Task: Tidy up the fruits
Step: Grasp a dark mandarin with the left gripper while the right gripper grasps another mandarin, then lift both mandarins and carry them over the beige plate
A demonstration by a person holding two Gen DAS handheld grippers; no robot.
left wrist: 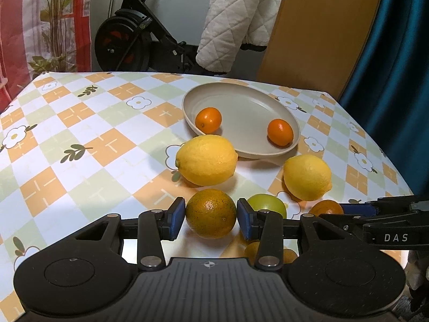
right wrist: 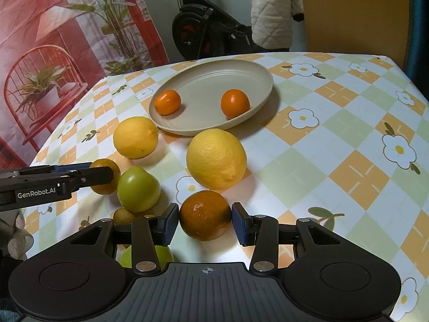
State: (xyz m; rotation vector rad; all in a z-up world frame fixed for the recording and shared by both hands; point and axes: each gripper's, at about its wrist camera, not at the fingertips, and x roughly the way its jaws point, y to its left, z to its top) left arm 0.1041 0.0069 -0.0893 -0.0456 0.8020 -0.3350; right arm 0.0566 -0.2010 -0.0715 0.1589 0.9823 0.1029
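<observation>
A beige plate (left wrist: 270,98) (right wrist: 241,72) on the checked tablecloth holds two small oranges (left wrist: 208,120) (left wrist: 280,132). Two lemons (left wrist: 206,160) (left wrist: 307,177) lie in front of it. My left gripper (left wrist: 211,216) is shut on a greenish-orange mandarin (left wrist: 210,213), its blue pads touching both sides. My right gripper (right wrist: 205,221) is shut on a dark orange mandarin (right wrist: 205,219). A green fruit (left wrist: 268,204) (right wrist: 138,189) lies between the two grippers. The right gripper's fingers (left wrist: 359,209) show at the right of the left wrist view.
More small fruits lie under the grippers: a yellowish one (right wrist: 123,216) and a green one (right wrist: 144,256). An exercise bike (left wrist: 134,32), a quilted white cloth (left wrist: 236,16) and a wooden board (left wrist: 321,26) stand behind the table. The table's far edge (left wrist: 161,73) is near the plate.
</observation>
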